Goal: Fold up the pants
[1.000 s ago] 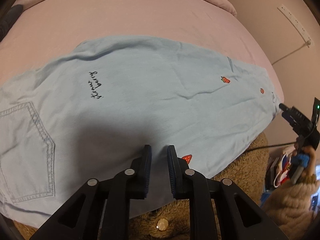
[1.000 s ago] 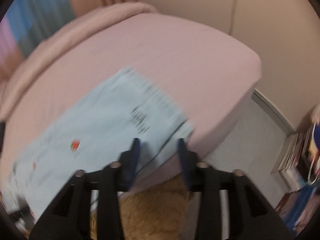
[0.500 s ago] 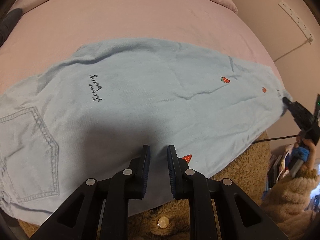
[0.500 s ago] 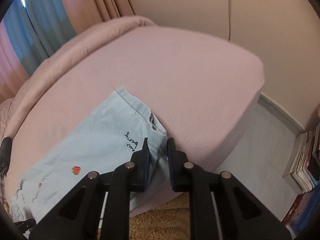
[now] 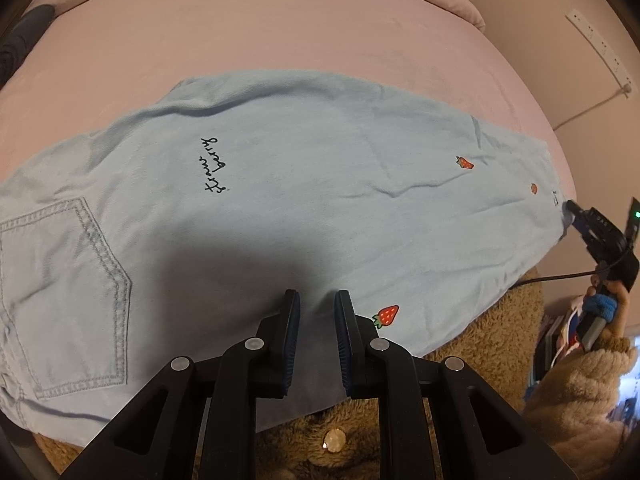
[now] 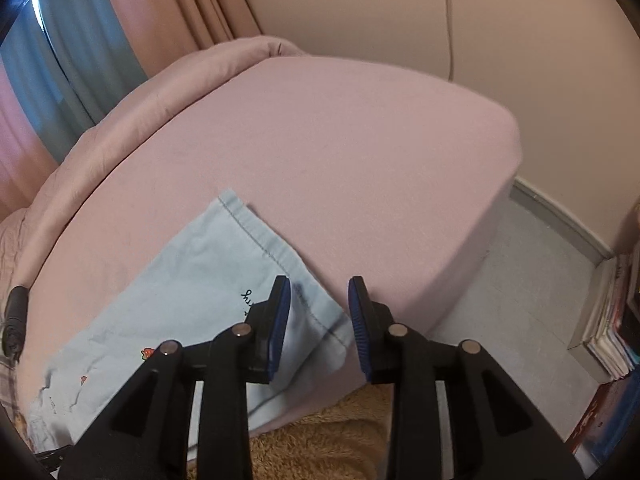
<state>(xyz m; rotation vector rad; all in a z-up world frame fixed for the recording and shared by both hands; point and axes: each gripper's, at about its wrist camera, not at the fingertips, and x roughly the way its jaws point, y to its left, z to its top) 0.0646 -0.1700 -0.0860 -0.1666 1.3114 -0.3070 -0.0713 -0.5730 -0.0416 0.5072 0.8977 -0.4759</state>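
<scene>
Pants (image 5: pixel 304 208): light-blue, flat on pink bed (image 5: pixel 280 28), long axis left-right, pocket end left, hem right.
Left gripper (image 5: pixel 317 312): narrowly parted, fabric between, grip unclear.
Right gripper (image 6: pixel 318 300): wide apart, empty, above hem corner.
</scene>
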